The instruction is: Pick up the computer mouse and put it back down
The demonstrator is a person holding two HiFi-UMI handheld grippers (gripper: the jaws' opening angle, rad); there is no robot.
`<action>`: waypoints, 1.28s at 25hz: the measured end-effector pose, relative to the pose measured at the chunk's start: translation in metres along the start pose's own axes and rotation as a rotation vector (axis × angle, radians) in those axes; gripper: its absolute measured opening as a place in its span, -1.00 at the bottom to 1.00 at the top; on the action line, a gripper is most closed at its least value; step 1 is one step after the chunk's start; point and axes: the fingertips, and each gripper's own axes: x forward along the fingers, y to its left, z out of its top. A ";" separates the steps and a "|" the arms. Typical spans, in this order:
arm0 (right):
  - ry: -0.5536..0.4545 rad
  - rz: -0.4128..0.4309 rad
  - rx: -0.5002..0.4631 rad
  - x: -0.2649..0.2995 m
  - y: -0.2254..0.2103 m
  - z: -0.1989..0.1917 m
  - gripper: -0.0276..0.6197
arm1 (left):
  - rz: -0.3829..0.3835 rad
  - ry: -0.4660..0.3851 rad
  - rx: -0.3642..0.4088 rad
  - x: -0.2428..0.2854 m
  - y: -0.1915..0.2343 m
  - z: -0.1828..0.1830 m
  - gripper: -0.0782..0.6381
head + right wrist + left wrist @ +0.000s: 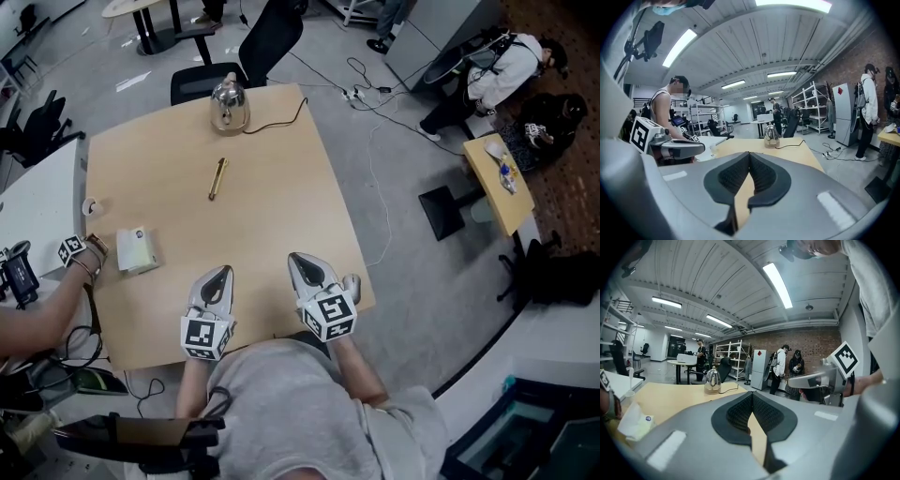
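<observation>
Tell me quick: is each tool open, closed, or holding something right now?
Left tool: closed, tips together, holding nothing.
Right tool: closed, tips together, holding nothing.

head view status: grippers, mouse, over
Shut, empty: left gripper, right gripper. No mouse held; grey thing by right gripper may be it. No obstruction seen.
</observation>
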 end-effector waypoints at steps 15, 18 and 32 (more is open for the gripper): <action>-0.012 0.088 -0.017 0.002 0.031 0.002 -0.90 | 0.038 -0.009 -0.012 -0.012 0.015 -0.001 -0.73; -0.004 0.088 -0.019 0.005 0.032 0.000 -0.90 | 0.041 -0.011 -0.014 -0.012 0.016 -0.003 -0.73; 0.010 0.086 -0.017 0.010 0.031 0.000 -0.90 | 0.048 -0.019 -0.015 -0.013 0.021 0.002 -0.73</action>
